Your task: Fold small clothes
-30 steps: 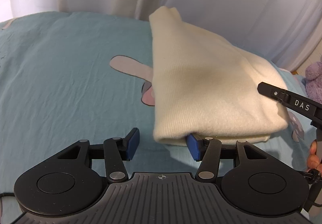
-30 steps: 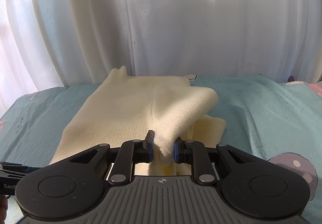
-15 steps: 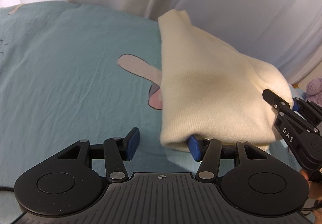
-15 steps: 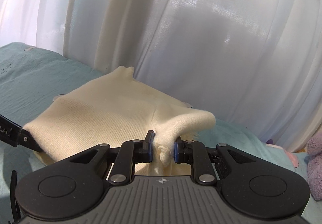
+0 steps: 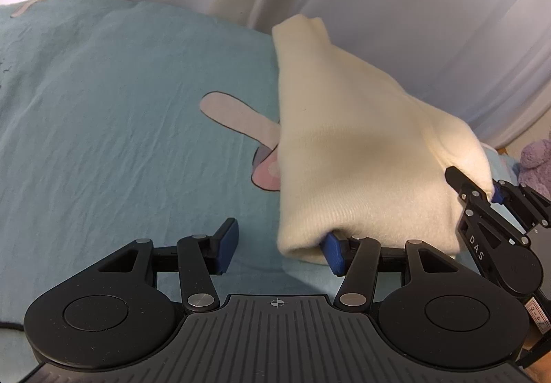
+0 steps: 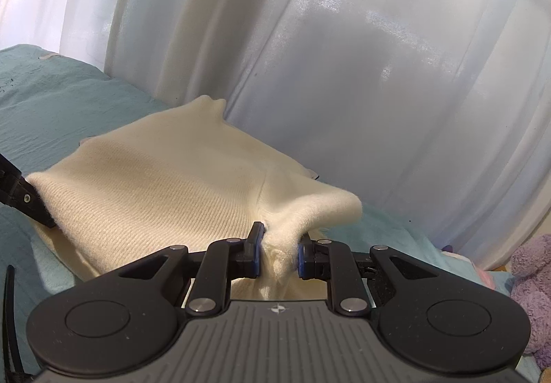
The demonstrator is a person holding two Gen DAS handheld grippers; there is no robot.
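Cream knit (image 5: 361, 156) on the teal sheet (image 5: 103, 107), near the white curtain (image 5: 378, 4), with its near edge raised off the bed. The right gripper (image 6: 278, 254) has its jaws clenched on a bunched fold of that edge. The left gripper (image 5: 280, 245) stands released, jaws wide apart; its right finger lies under or inside the lifted hem and the left finger is clear over bare sheet.

Risks, as judged from this pose. The pinch takes only a small tuck of soft, fuzzy fabric, so a pull along the fold may let the knit slip out and the layer drop askew. One-sided support lets the free side sag, which would leave a crooked crease. The left finger under the hem may drag the lower layer, or snag it, if that gripper moves away sideways. The far tip of the knit lies close to the curtain, and a push forward could carry it into the drape.

View differences. The left wrist view shows the printed figure (image 5: 248, 128) on the sheet, partly covered by the knit, and the right gripper seen from outside at the knit's corner. The right wrist view alone shows the pinch itself, the ribbed seam running to it, and more of the purple plush (image 6: 530, 293) at right.
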